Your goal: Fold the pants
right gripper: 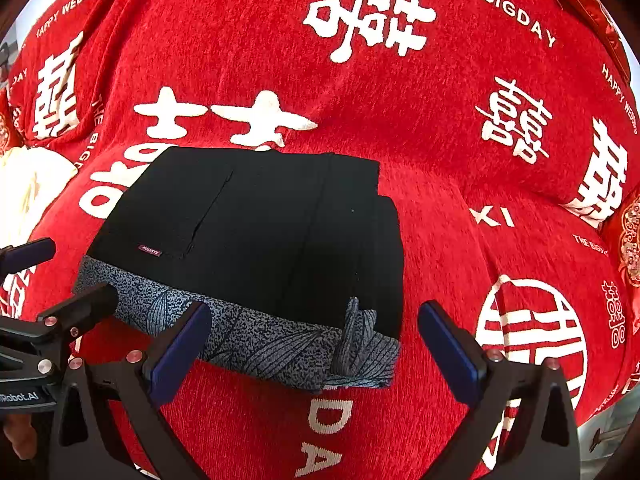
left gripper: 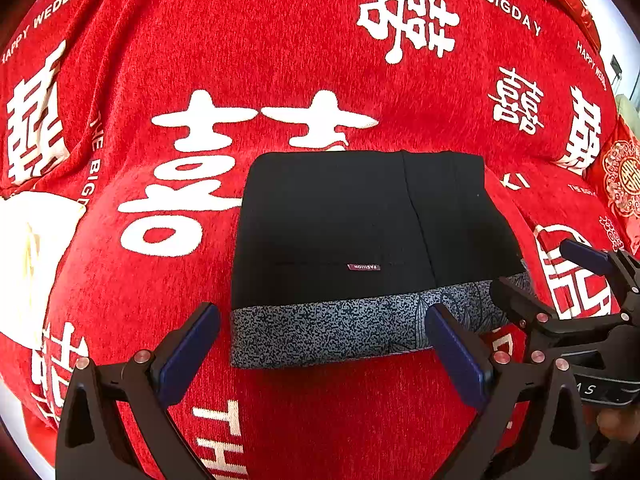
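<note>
Left wrist view: black pants (left gripper: 344,220) lie folded into a compact block on the red blanket (left gripper: 280,60), grey patterned waistband (left gripper: 328,332) on the near edge, small label (left gripper: 363,267) facing up. Left gripper (left gripper: 322,354) spread wide, holding nothing, just short of the waistband. Right gripper (left gripper: 532,268) at the pants' right corner, also spread.

Right wrist view: right gripper (right gripper: 314,350) released, fingers either side of the waistband (right gripper: 280,344). White cloth (right gripper: 28,188) far left.

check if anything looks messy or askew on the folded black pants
Mostly tidy. One oddity: on the folded black pants, a tab of the grey patterned waistband sticks up near the right corner instead of lying flat. Both the left gripper and the right gripper are open and empty.
</note>
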Demonstrator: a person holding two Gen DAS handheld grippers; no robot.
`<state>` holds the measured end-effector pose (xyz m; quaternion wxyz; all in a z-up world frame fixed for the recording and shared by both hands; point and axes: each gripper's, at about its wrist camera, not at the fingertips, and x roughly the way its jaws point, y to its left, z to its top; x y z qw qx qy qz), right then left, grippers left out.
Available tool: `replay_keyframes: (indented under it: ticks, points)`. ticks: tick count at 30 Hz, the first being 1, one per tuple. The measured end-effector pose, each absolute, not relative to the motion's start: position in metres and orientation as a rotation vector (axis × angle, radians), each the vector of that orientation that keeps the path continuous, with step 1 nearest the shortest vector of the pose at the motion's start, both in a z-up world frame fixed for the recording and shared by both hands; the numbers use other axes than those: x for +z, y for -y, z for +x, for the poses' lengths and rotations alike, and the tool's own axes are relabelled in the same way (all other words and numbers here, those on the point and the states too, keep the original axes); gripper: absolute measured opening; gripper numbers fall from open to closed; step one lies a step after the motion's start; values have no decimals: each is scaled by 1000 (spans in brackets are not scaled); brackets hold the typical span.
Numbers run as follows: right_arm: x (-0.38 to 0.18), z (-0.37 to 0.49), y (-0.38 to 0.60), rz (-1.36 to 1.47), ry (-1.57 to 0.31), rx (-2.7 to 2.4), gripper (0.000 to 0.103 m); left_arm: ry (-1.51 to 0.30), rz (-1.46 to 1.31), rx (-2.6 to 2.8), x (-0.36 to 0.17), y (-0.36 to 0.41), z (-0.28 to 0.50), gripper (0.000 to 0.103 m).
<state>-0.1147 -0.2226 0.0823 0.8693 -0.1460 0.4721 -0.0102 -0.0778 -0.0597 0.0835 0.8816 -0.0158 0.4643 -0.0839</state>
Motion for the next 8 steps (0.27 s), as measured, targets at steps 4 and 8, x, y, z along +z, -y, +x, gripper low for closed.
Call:
replay_keyframes:
  ticks: [4,8]
  points:
    - [82,-114,222,-307,-990,-19,103,-947,-24,-166,86,60,-81,102]
    - [81,-114,220,-309,-992,-14,103,-929,-12,-175,88,62,-84,102]
